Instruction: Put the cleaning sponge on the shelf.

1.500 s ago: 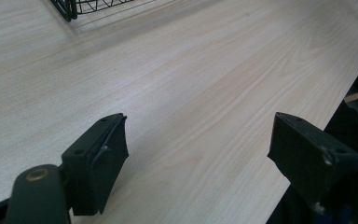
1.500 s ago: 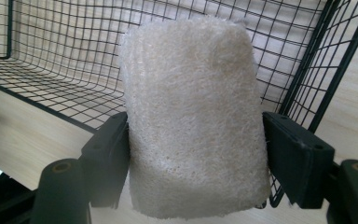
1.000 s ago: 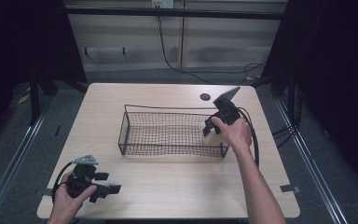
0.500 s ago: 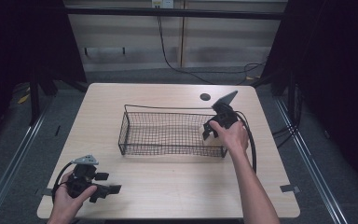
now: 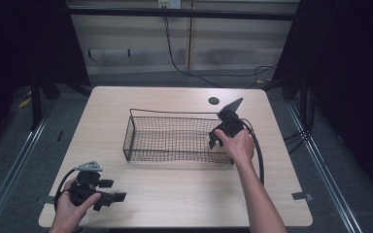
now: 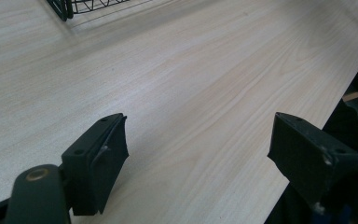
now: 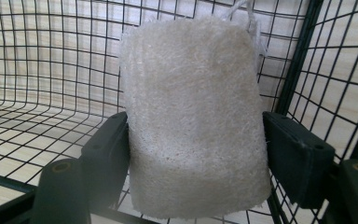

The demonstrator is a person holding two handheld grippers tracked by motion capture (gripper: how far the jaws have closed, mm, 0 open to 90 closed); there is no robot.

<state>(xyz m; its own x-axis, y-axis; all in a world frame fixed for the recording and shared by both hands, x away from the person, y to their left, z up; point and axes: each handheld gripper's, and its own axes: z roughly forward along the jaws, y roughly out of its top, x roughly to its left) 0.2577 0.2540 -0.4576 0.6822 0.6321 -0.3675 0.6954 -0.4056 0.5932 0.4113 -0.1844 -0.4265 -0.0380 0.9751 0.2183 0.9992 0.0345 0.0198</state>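
Observation:
A black wire basket (image 5: 175,113) stands in the middle of the wooden table (image 5: 184,189). My right gripper (image 5: 217,140) dips over the basket's right end. In the right gripper view its jaws press on both sides of a pale, fibrous loofah pad (image 7: 191,107), which hangs upright inside the basket's mesh wall (image 7: 37,70) with a string loop on top. My left gripper (image 5: 112,191) rests low at the table's front left corner. Its jaws (image 6: 196,140) stand wide apart with only bare wood between them.
A dark round grommet (image 5: 213,101) sits in the table behind the basket. The right gripper's cable (image 5: 260,155) loops along the table's right side. Dark floor and metal rails surround the table. The basket's near corner (image 6: 63,7) lies far ahead of the left gripper.
My right gripper has come slightly lower and nearer with the loofah pad, down into the basket's right end. The left gripper has stayed put.

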